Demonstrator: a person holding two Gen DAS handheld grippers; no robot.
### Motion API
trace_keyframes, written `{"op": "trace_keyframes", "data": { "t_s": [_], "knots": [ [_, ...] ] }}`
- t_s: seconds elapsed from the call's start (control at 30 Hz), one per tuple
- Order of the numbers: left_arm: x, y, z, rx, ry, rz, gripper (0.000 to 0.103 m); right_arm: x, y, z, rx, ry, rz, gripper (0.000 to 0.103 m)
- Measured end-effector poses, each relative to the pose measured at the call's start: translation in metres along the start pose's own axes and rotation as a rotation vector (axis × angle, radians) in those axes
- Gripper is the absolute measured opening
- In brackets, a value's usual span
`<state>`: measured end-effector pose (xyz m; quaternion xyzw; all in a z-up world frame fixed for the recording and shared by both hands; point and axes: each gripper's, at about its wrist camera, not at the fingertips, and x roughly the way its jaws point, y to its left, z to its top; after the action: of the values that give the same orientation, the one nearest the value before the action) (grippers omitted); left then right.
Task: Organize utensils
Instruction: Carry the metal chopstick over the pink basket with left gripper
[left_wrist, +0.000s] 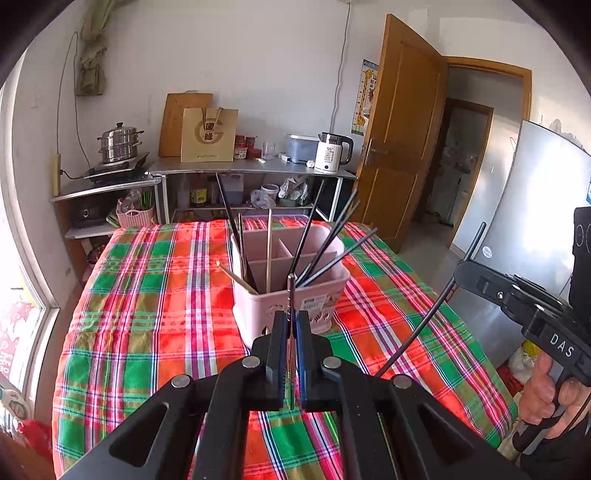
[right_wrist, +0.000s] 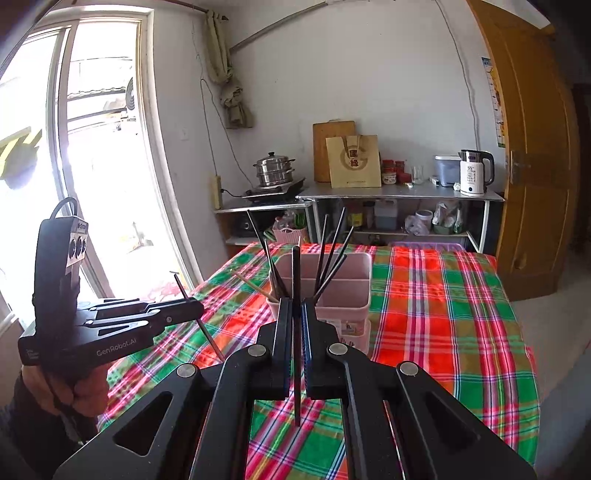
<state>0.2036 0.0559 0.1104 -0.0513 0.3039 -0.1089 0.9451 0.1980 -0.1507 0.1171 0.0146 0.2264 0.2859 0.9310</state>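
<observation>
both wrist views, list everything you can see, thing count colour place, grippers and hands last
tablecloth: one, red, green and white plaid, covering the table
utensil caddy: one, pink, divided, on the table centre
dark chopsticks: several, black, standing tilted in the caddy
wooden chopsticks: two, tan, in the caddy
steamer pot: one, steel, on the cooker at the far shelf
kettle: one, white and black, on the far counter
paper bag: one, tan, leaning on the wall
door: one, brown wood, open
left gripper: black, shut on a metal-tipped chopstick
right gripper: black, shut on a black chopstick
hands: two, on the gripper handles
</observation>
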Motion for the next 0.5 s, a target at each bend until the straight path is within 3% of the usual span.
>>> {"op": "trace_keyframes", "data": {
  "t_s": [0.27,0.5],
  "knots": [
    [0.003,0.005,0.068,0.016,-0.076,0.005,0.004,0.018,0.004,0.043,-0.014,-0.05,0.025,0.005],
    [0.017,0.009,0.107,0.021,-0.122,0.014,0.004,0.035,0.005,0.08,-0.02,-0.104,0.028,0.005]
  ]
}}
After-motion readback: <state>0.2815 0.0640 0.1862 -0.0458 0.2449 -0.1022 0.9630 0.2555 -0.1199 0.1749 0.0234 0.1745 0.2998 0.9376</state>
